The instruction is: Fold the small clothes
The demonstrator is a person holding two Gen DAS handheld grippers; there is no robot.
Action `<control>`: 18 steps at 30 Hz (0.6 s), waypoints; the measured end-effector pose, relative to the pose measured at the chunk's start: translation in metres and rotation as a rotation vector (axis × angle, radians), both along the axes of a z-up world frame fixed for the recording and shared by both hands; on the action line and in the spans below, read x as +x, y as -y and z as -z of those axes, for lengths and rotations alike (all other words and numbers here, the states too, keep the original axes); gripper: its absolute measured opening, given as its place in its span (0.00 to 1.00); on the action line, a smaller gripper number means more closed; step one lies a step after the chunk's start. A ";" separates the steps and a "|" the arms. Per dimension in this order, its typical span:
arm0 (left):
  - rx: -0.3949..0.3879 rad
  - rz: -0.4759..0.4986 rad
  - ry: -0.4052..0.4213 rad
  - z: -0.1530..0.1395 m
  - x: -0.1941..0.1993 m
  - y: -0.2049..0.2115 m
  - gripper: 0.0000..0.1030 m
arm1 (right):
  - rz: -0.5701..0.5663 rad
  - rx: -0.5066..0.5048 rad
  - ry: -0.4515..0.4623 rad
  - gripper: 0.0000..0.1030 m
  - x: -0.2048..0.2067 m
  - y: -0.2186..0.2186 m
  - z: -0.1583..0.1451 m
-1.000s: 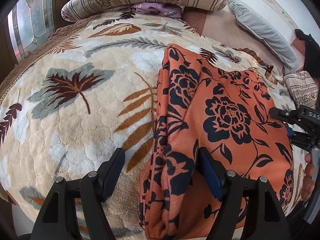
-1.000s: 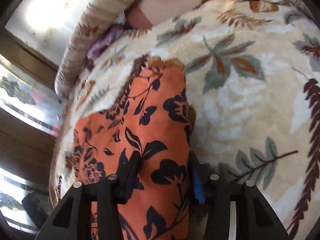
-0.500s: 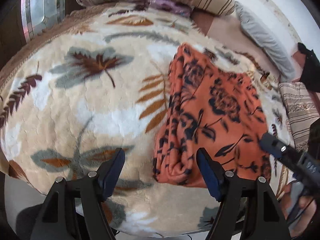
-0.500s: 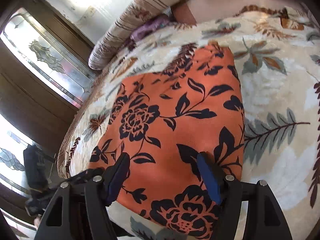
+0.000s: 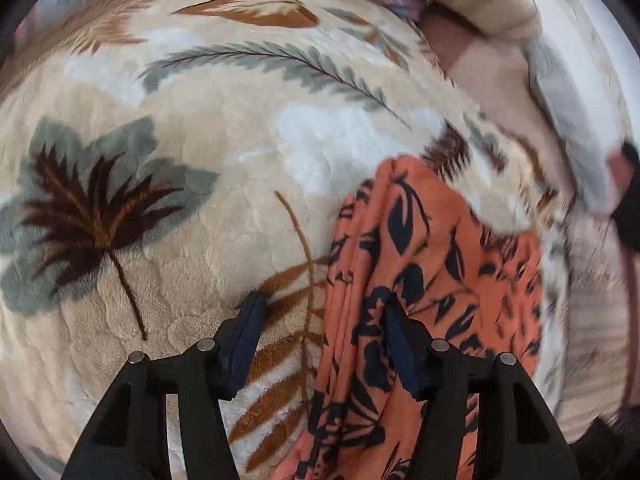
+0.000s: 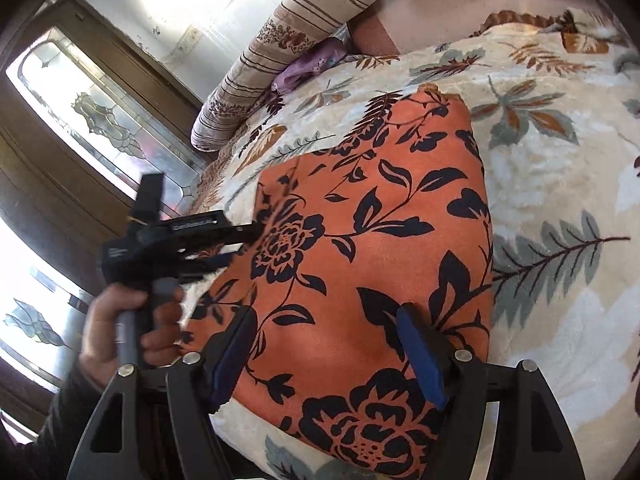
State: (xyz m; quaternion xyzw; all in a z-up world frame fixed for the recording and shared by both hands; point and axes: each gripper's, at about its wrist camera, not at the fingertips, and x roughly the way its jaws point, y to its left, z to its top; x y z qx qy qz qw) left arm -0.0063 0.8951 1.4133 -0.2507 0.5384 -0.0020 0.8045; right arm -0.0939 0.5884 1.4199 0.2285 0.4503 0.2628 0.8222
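My left hand-held gripper (image 5: pixel 322 312) has been closing on the soft, floppy orange cloth (image 6: pixel 372 248), lower right. I'd pinch that thick edge. My right hand-held gripper (image 6: pixel 324 334) is open.

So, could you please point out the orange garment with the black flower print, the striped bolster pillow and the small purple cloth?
Orange garment (image 6: pixel 360 216), right wrist view: flat middle.
Striped bolster pillow (image 6: pixel 280 44), right wrist view: mid-length.
Purple cloth (image 6: pixel 308 66), right wrist view: exposed part.

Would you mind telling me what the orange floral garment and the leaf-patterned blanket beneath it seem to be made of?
Orange floral garment: probably a thin woven fabric with a matte finish; it lies flat and gathers into fine folds at its edge. Leaf-patterned blanket: likely plush fleece; its surface looks fuzzy, soft and embossed.
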 end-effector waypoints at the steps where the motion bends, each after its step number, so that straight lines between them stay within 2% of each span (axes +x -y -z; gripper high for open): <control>1: -0.001 0.000 0.011 -0.006 -0.004 0.001 0.59 | 0.003 0.006 -0.003 0.73 0.000 0.001 0.000; 4: 0.042 0.018 0.044 -0.022 -0.022 0.006 0.60 | -0.001 0.016 -0.005 0.73 0.001 0.003 0.001; 8: 0.169 0.036 0.096 -0.044 -0.059 0.017 0.60 | 0.014 0.036 -0.012 0.73 -0.001 0.007 -0.001; 13: 0.323 0.039 0.150 -0.057 -0.092 0.032 0.69 | 0.030 0.049 0.007 0.73 -0.015 0.009 -0.016; 18: 0.364 0.067 0.183 -0.064 -0.113 0.046 0.69 | 0.051 0.039 0.020 0.73 -0.031 0.015 -0.024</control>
